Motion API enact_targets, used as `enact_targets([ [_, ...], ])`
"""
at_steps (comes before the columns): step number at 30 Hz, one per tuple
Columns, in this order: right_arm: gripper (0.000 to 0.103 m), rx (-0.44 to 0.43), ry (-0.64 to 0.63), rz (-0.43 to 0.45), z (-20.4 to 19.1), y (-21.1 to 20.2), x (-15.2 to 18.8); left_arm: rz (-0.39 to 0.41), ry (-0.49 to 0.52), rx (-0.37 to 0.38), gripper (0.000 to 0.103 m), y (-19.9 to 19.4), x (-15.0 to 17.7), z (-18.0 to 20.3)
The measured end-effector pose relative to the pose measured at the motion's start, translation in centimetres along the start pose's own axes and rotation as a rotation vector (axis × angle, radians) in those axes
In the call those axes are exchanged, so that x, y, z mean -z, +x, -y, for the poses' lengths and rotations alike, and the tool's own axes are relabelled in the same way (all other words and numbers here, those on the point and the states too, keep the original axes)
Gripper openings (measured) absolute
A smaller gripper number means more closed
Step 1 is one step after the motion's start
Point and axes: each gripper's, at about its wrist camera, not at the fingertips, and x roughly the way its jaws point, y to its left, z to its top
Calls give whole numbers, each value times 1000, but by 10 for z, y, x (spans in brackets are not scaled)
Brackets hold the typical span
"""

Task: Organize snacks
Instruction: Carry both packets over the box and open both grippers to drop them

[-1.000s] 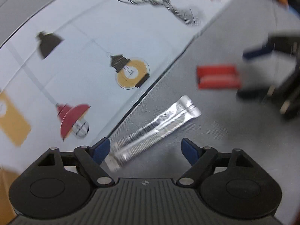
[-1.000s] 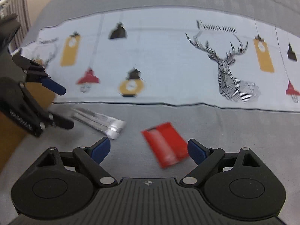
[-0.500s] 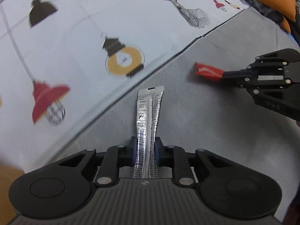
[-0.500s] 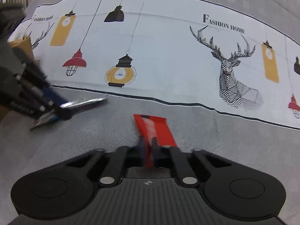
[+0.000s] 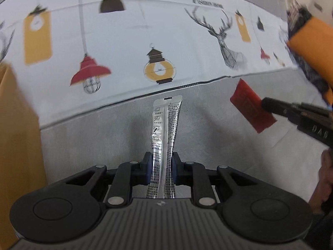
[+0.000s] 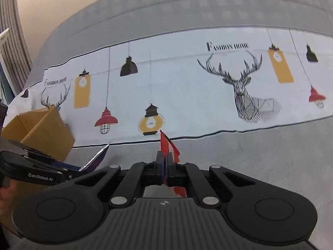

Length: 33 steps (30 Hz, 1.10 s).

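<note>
The left hand-held gripper (image 5: 160,164) is clenched on a silver sachet (image 5: 165,125), which runs straight out ahead between the blue pads, its far end pointing toward the black seam of the cloth (image 5: 129,31). The right hand-held gripper (image 6: 164,166) is clamped on a red packet (image 6: 166,143), held edge-on so that only a thin red sliver with a serrated end rises between the closed fingers. From the left wrist view the same packet (image 5: 249,106) shows as a flat red rectangle held aloft to the right, gripped at its near corner.

The sachet is crinkled foil, long and narrow, with small black print and icons. The packet is glossy and flat. The surface below is grey woven fabric (image 5: 218,125); the cloth beyond it is pale and printed with lamps, a deer and lettering. A brown cardboard box (image 6: 41,129) stands on the left, its flap up.

A second ago both grippers were open with the sachet and packet lying on the grey fabric; half a second ago each had closed on its item low down; now both items are raised, and the views are more level.
</note>
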Motion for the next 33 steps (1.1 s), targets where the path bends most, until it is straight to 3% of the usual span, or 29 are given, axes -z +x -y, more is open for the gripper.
enact_targets([
  [4,1,-24,48,-18,-6,1,3,10,-68,27,21,-23,12,-2],
  [9,1,-55,49,36,-41,-25,-1,87,-90,11,21,-76,20,-5],
  [12,1,-92,25,81,-83,-49,-5,164,-110,-9,21,-122,23,-12],
  [16,1,-160,-25,138,-150,-83,-14,301,-51,-83,21,-197,32,-18],
  [24,1,-315,-110,267,-279,-150,-43,540,-76,-167,21,-347,76,-48],
  [28,1,-357,-184,321,-334,-174,-56,603,-130,-191,21,-394,99,-69],
  [33,1,-388,-250,347,-377,-183,-66,649,-177,-222,21,-420,123,-95],
])
